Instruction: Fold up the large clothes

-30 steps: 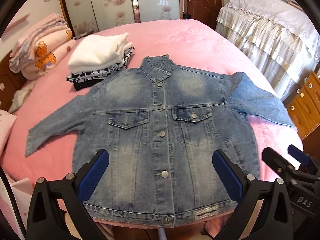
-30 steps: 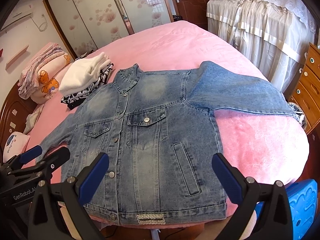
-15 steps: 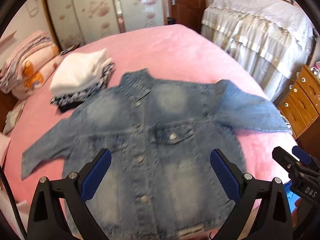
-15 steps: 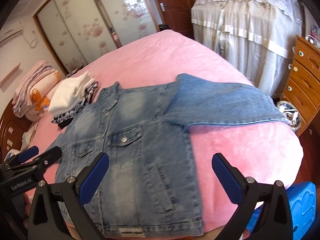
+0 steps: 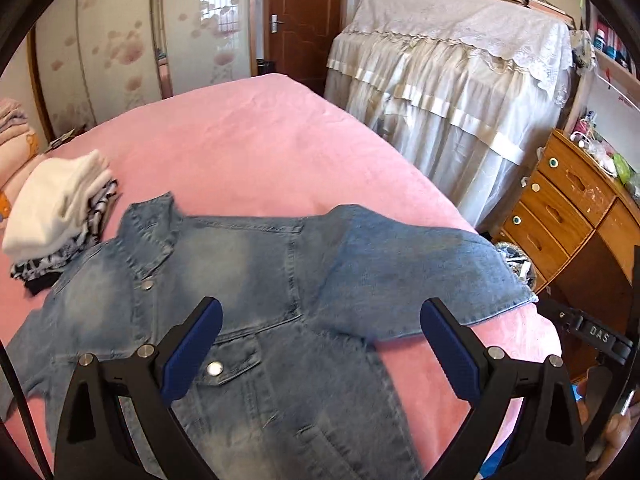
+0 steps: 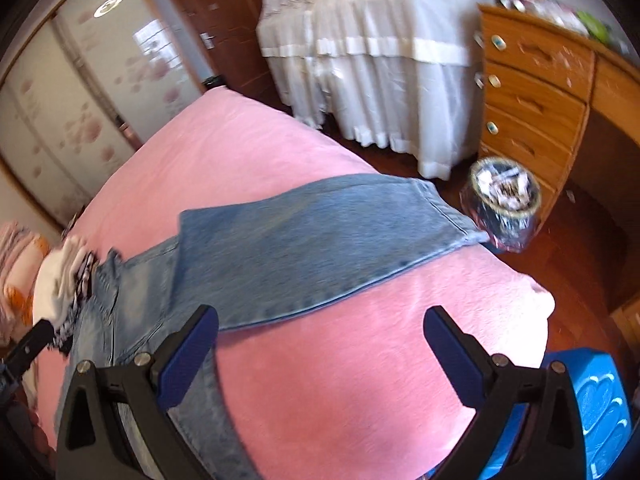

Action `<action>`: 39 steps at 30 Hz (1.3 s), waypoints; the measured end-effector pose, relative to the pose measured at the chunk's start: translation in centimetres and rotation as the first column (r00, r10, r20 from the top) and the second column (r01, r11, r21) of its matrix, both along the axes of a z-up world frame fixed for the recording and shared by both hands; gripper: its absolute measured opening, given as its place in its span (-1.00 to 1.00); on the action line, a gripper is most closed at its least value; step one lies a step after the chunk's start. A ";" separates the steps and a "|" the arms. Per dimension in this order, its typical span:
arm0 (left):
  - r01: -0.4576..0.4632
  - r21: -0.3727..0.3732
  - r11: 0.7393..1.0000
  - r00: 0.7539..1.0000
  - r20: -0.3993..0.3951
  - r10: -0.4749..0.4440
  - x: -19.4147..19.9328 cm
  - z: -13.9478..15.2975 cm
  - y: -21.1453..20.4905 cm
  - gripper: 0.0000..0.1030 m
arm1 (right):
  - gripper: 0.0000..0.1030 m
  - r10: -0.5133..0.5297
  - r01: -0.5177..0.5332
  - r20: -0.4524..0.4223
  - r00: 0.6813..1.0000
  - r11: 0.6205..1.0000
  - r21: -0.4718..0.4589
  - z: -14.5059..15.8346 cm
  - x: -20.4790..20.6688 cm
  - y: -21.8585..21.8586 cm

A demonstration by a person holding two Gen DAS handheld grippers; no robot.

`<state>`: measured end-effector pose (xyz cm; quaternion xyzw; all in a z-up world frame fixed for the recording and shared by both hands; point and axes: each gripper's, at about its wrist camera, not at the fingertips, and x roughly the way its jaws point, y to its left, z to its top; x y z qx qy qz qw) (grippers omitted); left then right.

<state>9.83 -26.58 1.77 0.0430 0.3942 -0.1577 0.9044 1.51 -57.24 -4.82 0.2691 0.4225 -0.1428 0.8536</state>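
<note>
This is a home bedroom. A bed with a pink blanket (image 5: 256,148) fills the room, beside a sliding wardrobe with flowered doors (image 5: 108,52), a brown wooden door (image 5: 304,20), a wooden chest of drawers (image 5: 560,208), furniture under a lace cover (image 5: 452,64) and a full wastebasket (image 6: 505,196).

My left wrist camera looks forward, low over the denim jacket (image 5: 256,288) front on the pink bed (image 5: 248,144); my right wrist camera tilts rightward over its sleeve (image 6: 320,236); both views share jacket, bed, dresser (image 5: 560,208).
</note>
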 end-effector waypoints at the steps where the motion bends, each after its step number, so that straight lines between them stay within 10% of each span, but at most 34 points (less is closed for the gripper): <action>1: 0.002 0.006 1.000 1.000 -0.003 -0.002 0.4 -0.3 -0.6 0.91 | 0.96 -0.015 0.015 -0.005 1.000 1.000 0.028 -0.7 0.2 -0.9; 18: -0.012 0.035 0.999 0.993 -0.119 0.016 7.5 -7.1 -6.5 0.91 | 0.80 -0.166 0.189 -0.114 0.980 0.953 0.235 -10.2 5.3 -8.8; 20: -0.001 0.039 0.999 0.991 -0.131 0.006 7.6 -7.4 -6.4 0.91 | 0.66 -0.186 0.208 -0.120 0.975 0.954 0.215 -10.3 6.0 -9.0; 24: -0.014 0.043 0.999 0.988 -0.152 0.020 7.4 -7.7 -4.8 0.67 | -0.67 -0.216 0.231 -0.157 0.964 0.969 0.086 -9.4 7.3 -8.7; 27: -0.050 0.020 0.999 0.986 -0.160 0.052 6.9 -7.6 -2.6 0.66 | -0.81 -0.190 0.192 -0.041 0.981 0.980 0.054 -6.0 7.0 -7.3; 33: -0.151 0.004 0.988 0.963 -0.225 0.148 5.9 -7.8 3.4 0.66 | -0.82 0.105 -0.092 0.215 0.971 0.993 -0.069 3.5 7.8 2.1; 39: -0.256 -0.041 0.966 0.947 -0.211 0.242 3.9 -8.0 11.2 0.66 | -0.82 0.502 -0.478 0.209 0.839 0.864 -0.155 5.1 10.6 16.3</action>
